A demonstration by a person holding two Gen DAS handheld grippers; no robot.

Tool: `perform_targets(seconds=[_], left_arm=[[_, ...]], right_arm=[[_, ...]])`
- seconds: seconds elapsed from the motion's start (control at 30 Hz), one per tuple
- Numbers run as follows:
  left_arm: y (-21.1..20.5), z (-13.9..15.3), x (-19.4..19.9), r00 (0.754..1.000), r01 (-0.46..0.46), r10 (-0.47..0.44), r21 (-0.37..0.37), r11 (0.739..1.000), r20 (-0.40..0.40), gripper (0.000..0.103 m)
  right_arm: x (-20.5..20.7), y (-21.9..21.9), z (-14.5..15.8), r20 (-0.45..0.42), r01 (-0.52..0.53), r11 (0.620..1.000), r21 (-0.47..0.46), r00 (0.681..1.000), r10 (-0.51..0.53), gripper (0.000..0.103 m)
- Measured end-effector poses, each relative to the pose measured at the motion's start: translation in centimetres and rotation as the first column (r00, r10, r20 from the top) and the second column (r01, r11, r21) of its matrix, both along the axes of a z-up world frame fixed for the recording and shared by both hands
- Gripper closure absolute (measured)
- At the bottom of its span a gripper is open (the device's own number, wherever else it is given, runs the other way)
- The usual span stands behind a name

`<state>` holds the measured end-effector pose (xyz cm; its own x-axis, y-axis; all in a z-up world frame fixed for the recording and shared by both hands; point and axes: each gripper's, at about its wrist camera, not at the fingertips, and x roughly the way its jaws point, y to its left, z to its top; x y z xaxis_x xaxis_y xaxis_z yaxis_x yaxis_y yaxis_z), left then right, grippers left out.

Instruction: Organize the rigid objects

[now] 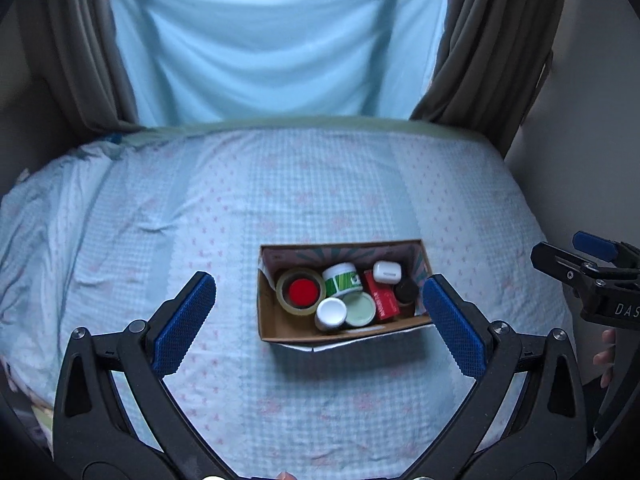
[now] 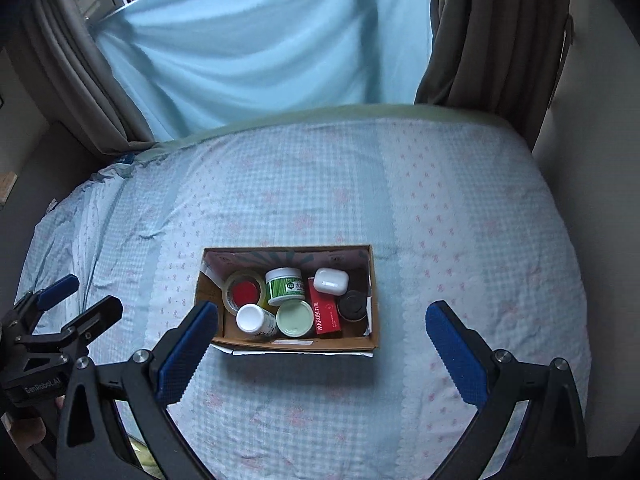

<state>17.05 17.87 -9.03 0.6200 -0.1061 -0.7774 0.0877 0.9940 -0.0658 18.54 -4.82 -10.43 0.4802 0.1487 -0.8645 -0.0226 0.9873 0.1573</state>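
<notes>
Resting on the checked bedsheet (image 2: pixel 460 216), an open cardboard box (image 2: pixel 372 304) packed with a tape roll (image 2: pixel 231 300) ringing a red lid (image 2: pixel 246 291), a green-striped jar (image 2: pixel 285 285), a white-capped bottle (image 2: pixel 252 319), a pale green lid (image 2: pixel 295 318), a red MARUBI carton (image 2: pixel 326 314), a white earbud case (image 2: pixel 330 281) and a dark round jar (image 2: pixel 352 305). Hovering empty near the box, left gripper (image 1: pixel 318 320) and right gripper (image 2: pixel 322 344), fingers spread wide apart. Behind the bed, blue cloth (image 2: pixel 260 40) between grey curtains (image 2: pixel 492 32).
</notes>
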Motion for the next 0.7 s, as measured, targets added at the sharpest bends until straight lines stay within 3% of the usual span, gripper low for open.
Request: perform_targets(seconds=[0.1,0.27,0.43,0.7], left_arm=[[-0.5,3.8,-2.9,0.995,-0.031,0.033,-0.022,0.999,0.098,0.000],[-1.7,6.9,-6.8,0.978,-0.041,0.042,-0.006,0.999,0.204,0.000],[-2.7,7.9,-9.9,0.960,-0.037,0.038,-0.009,0.999,0.277,0.000],[-3.4,8.2,-11.9,0.947,-0.048,0.047,-0.004,0.999,0.319,0.000]], right_arm=[[-2.7,-1.0,4.4,0.096,-0.007,1.000,-0.024,0.995,0.009,0.000],[-7.0,-2.7,9.2,0.228,0.012,0.998,-0.061,0.974,0.002,0.000],[-10.1,-3.3,10.8,0.308,0.029,0.996,-0.079,0.952,-0.004,0.000],[-12.3,-4.2,11.6,0.361,0.052,0.993,-0.103,0.933,-0.011,0.000]])
